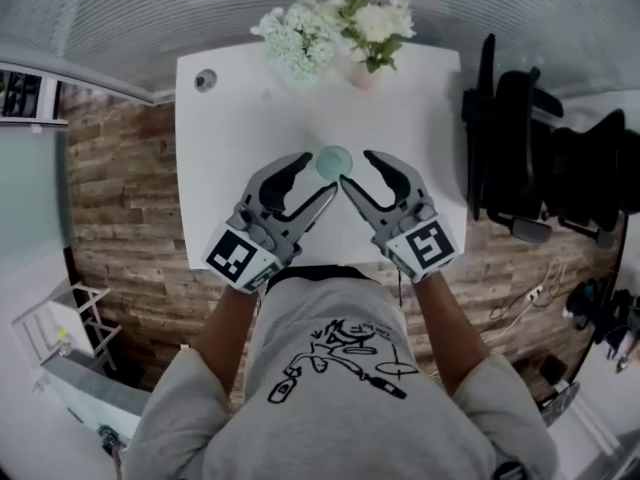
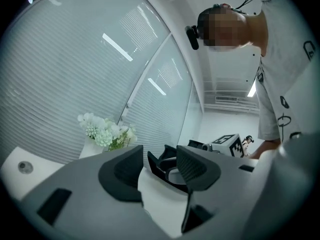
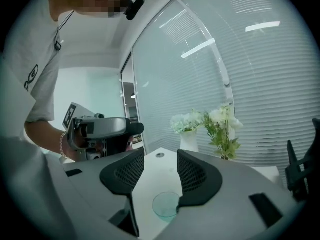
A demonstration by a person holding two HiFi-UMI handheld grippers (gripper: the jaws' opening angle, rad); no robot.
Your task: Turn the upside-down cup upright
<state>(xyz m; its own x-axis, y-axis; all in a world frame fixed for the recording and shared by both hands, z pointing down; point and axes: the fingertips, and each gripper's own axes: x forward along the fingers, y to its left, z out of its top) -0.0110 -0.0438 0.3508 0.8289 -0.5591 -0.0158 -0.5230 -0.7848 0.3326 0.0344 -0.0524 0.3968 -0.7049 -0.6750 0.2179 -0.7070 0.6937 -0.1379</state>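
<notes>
1. Left gripper (image 1: 322, 172) and right gripper (image 1: 355, 166), head view: both have their jaws partway apart with nothing between them, and their tips angle toward each other. The cup (image 1: 334, 160) stands on the white table (image 1: 230, 118) just past the two sets of tips, midway between them. It shows as a pale green circle, so its long axis runs straight up from the table, toward the camera (which end is the mouth I cannot tell here; by the task, it faces down).

2. Left gripper view: the left gripper (image 2: 159, 159) is about half open and empty. Between its jaws show bare table and the right gripper's dark jaws opposite. The cup does not show.

3. Right gripper view: the right gripper (image 3: 161, 159) is likewise about half open and holds nothing. The cup (image 3: 166, 204) sits ahead of and below the jaws, partly behind the lower edge of the right-hand jaw. It looks thin-walled and translucent, so I judge it light, smooth and apt to slip or skid (breakable, if glass). The best hold seems to be across the side wall at mid-height, with pads on opposite sides and a gentle squeeze.
</notes>
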